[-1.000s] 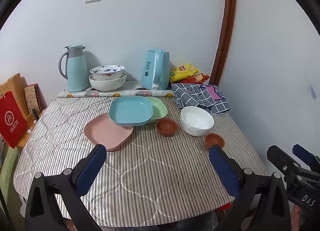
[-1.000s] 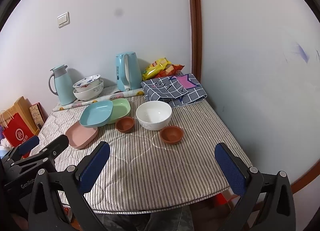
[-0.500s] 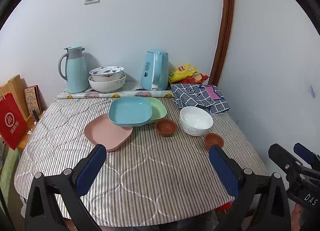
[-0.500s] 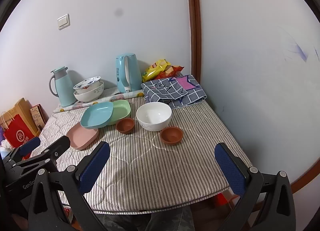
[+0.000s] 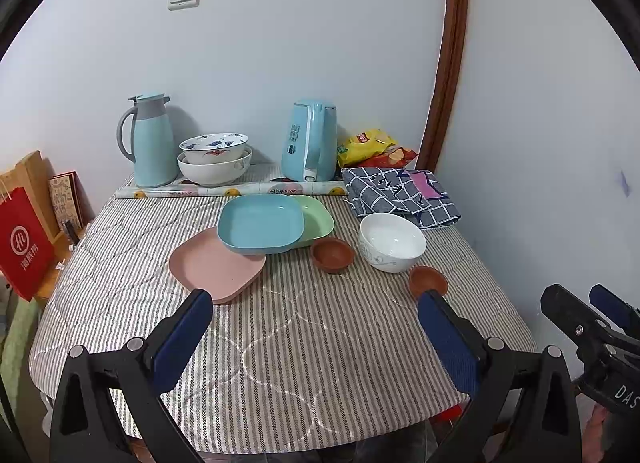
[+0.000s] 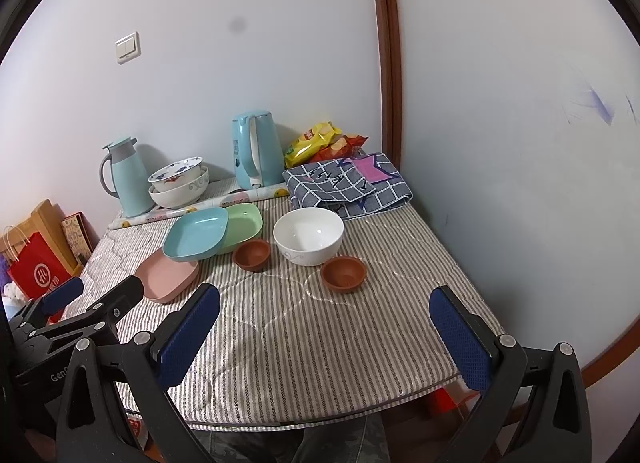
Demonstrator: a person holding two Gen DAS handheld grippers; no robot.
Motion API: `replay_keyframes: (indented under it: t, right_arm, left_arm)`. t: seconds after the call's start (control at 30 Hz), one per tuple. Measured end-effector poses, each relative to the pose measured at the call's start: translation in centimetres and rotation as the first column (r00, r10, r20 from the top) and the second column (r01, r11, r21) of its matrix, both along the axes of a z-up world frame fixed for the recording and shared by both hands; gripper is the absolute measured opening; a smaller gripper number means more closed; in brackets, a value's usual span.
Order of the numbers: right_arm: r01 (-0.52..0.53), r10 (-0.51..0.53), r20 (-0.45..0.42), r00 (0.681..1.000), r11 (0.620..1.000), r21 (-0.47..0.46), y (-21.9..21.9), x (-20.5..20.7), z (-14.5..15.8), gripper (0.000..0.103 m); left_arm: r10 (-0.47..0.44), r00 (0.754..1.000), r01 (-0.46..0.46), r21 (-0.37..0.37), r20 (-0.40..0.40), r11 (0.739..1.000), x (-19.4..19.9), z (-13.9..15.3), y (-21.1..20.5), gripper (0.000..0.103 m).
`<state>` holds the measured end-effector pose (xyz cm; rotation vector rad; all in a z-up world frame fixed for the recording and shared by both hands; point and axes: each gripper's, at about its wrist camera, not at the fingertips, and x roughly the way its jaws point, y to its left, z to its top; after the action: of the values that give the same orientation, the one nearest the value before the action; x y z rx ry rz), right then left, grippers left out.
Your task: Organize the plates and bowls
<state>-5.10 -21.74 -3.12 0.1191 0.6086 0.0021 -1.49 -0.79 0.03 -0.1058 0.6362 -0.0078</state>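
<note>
Barely any change over the last second: a slight drift of both views toward the table (image 5: 280, 363), nothing touched. Left gripper (image 5: 316, 315) and right gripper (image 6: 326, 313) both spread wide, empty, above the near edge. Blue plate (image 5: 260, 227) overlapping green plate (image 5: 318, 219) and pink plate (image 5: 216, 265); white bowl (image 6: 309, 235) between two brown bowls (image 6: 252, 255). Sorting not yet begun.

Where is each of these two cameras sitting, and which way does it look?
Left wrist: rides the left gripper, facing the striped table and square blue plate; its open blue-padded fingers show, the right gripper at the edge.
Right wrist: rides the right gripper, further right, fingers open; the left gripper shows.
Both share the white bowl.
</note>
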Motion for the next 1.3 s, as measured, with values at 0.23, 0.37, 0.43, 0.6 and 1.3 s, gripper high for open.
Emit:
replay_keyframes:
  t: [0.23, 0.37, 0.43, 0.6, 1.3]
  right_arm:
    - [-0.003, 0.003, 0.001, 1.0, 1.0, -0.002, 0.1, 0.1, 0.0, 0.103]
    - [-0.002, 0.002, 0.002, 1.0, 1.0, -0.002, 0.1, 0.0, 0.1, 0.103]
    - [-0.003, 0.003, 0.003, 1.0, 1.0, -0.004, 0.2, 0.0, 0.0, 0.103]
    - [-0.003, 0.003, 0.003, 1.0, 1.0, -0.004, 0.3, -0.1, 0.0, 0.103]
    - [-0.022, 0.023, 0.017, 1.0, 0.999, -0.023, 1.0, 0.6, 1.7, 0.103]
  left_arm:
    - [-0.002, 1.0, 0.002, 0.002, 0.004, 1.0, -0.2, 0.1, 0.0, 0.103]
    - [-0.006, 1.0, 0.006, 0.0, 0.0, 1.0, -0.2, 0.2, 0.1, 0.103]
    - [-0.006, 1.0, 0.006, 0.001, 0.002, 1.0, -0.3, 0.3, 0.1, 0.103]
    - [-0.008, 1.0, 0.008, 0.003, 0.003, 1.0, -0.4, 0.3, 0.1, 0.103]
    - [0.012, 1.0, -0.012, 0.004, 0.015, 1.0, 0.4, 1.6, 0.6, 0.103]
